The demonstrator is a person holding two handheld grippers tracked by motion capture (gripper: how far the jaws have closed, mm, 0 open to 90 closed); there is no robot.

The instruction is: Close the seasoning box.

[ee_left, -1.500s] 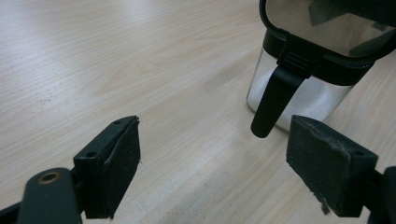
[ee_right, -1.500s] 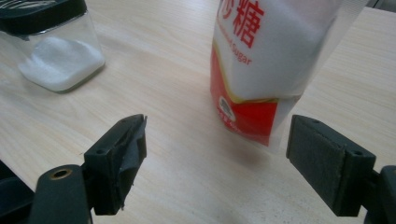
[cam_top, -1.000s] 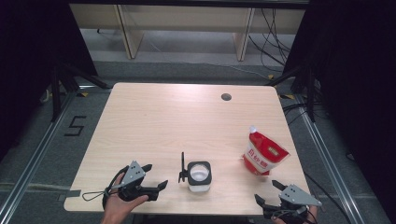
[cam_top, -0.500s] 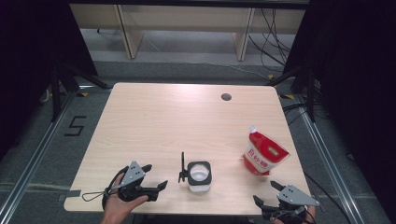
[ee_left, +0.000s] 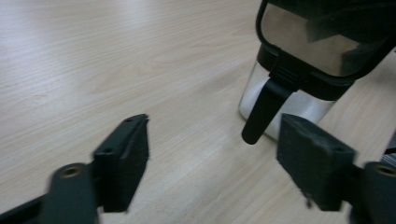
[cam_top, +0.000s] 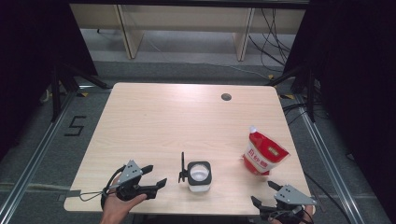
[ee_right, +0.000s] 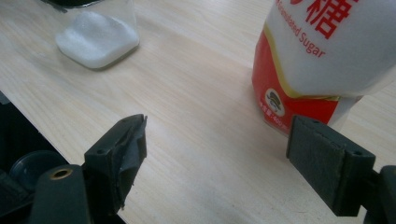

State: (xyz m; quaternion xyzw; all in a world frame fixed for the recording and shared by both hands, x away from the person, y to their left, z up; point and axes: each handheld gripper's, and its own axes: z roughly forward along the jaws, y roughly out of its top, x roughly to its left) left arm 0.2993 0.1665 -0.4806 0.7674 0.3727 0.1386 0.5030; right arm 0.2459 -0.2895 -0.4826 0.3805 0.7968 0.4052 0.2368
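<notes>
A: Dark room, black curtains at both sides; grey floor with metal rails, a "5" taped (cam_top: 76,126) on the floor left of the desk. Pale wood-grain desk (cam_top: 177,116), rounded corners, a round cable hole (cam_top: 226,97) near the far right corner.

B: On the desk?

A: Near the front edge, about the middle: clear jar (cam_top: 200,176) with black rim, lid swung up on its left side, white granules at the bottom. Toward the right edge, well apart from the jar: red-and-white sugar pouch (cam_top: 264,154), upright, spout at top.

B: Legible writing?

A: In the right gripper view, "Sugar" preceded by "…lated" on the pouch; large red Chinese characters above, cut off by the frame. Small round logo lower down, too small to read.

B: Tools?

A: Left gripper (cam_top: 152,177) at the front left corner, held by a hand (cam_top: 119,205), jaws spread wide, nothing between them, pointing toward the jar, near but apart. Right gripper (cam_top: 265,193) at the front right corner, jaws likewise spread and empty, aimed at the pouch, apart from it.
</notes>
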